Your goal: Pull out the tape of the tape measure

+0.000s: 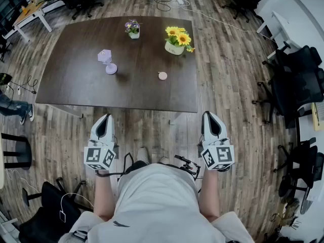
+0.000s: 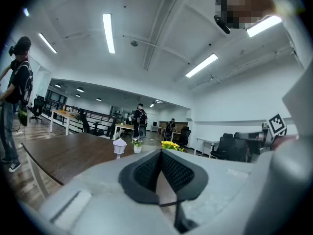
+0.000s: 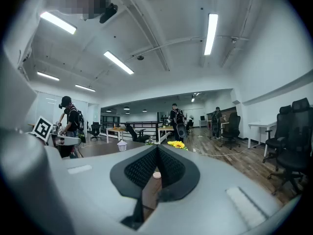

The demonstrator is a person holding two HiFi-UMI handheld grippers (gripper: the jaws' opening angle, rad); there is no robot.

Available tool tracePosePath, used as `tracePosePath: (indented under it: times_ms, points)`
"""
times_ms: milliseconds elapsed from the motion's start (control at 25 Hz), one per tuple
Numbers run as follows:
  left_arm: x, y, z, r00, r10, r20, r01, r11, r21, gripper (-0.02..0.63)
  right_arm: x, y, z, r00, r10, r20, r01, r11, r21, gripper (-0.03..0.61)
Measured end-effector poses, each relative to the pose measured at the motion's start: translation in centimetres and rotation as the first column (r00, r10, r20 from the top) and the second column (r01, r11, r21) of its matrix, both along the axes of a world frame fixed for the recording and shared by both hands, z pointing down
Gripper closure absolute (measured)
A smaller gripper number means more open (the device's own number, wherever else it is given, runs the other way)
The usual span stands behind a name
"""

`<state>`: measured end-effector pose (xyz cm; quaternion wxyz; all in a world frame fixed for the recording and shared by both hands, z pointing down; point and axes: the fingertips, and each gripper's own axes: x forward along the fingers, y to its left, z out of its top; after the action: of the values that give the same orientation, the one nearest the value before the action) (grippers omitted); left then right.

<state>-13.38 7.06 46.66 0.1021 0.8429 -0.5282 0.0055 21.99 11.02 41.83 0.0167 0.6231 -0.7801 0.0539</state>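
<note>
A small round pinkish tape measure lies on the dark brown table, right of centre. It shows again in the right gripper view as the tape measure, tiny in the slot behind the meeting tips. My left gripper and my right gripper hang level over the wooden floor, just short of the table's near edge and well apart from the tape measure. Both are shut with nothing held: the left gripper and right gripper have their ribbed pads together.
A small white lantern stands on the table's left half. A pot of purple flowers and one of yellow flowers stand at the far side. Black office chairs crowd the right. People stand by desks in the background.
</note>
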Motion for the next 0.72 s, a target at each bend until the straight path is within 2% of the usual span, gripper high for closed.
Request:
tracePosePath:
  times_ms: [720]
  points:
    - [-1.2, 1.0, 0.7, 1.0, -0.001, 0.007, 0.001, 1.0, -0.02, 0.607, -0.5, 0.7, 0.2, 1.0, 0.011, 0.029, -0.011, 1.0, -0.007, 0.578]
